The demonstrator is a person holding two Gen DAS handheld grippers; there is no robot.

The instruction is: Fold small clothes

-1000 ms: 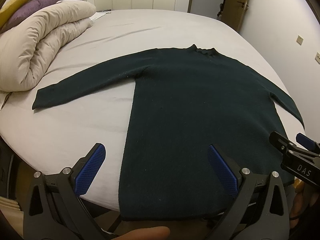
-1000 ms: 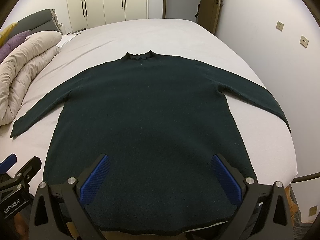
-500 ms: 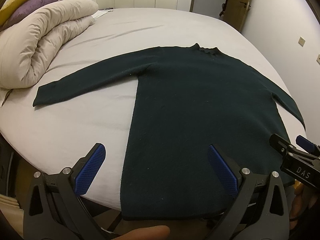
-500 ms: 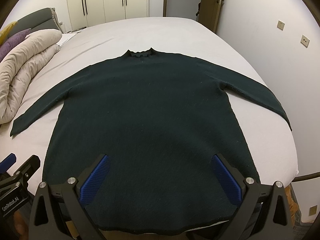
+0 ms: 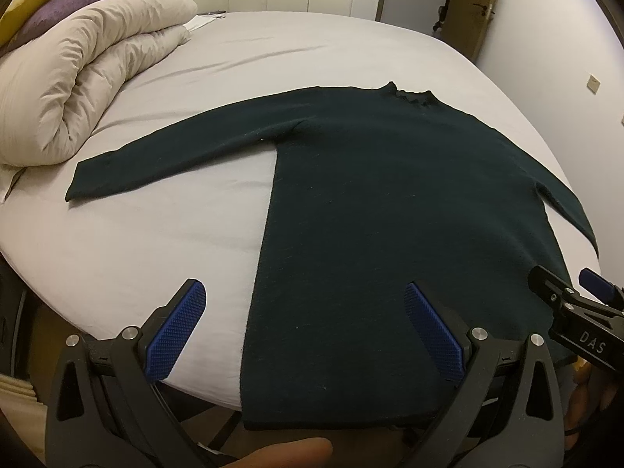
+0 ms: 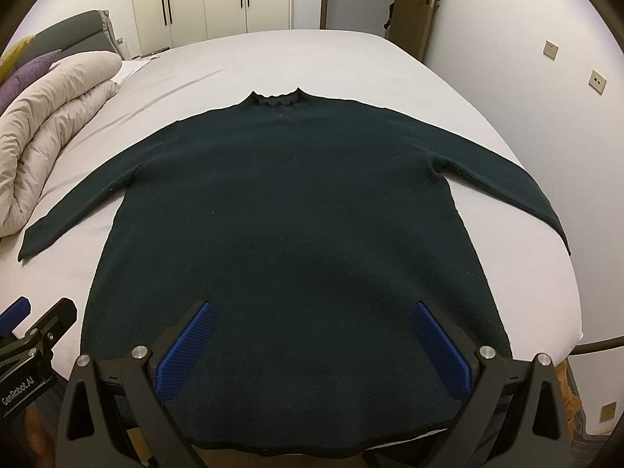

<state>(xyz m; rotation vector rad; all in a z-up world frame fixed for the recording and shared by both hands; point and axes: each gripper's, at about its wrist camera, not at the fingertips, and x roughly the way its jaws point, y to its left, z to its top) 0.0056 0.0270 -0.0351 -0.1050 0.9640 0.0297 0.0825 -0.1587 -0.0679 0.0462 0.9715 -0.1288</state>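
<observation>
A dark green knit sweater (image 6: 288, 210) lies flat on the bed (image 5: 128, 241), face down or up I cannot tell, collar away from the tools, both sleeves spread out to the sides and the hem at the near edge of the mattress. The left tool (image 5: 304, 327) and the right tool (image 6: 312, 345) both hover over the hem with their blue ribbed pads spread wide, holding nothing.

The likely trouble is the hem: it sits right at the bed's edge, so a pinch that catches only the top layer, or slips on the fuzzy knit, could drag the body crooked or let it slide off. The soft, stretchy fabric would also sag and bunch if the two tools lift unevenly. The left sleeve (image 5: 175, 156) ends near a rolled beige duvet (image 5: 85, 89), puffy and quilted, which could snag a fold swung that way. The sheet is smooth, pale grey, lightly creased.
</observation>
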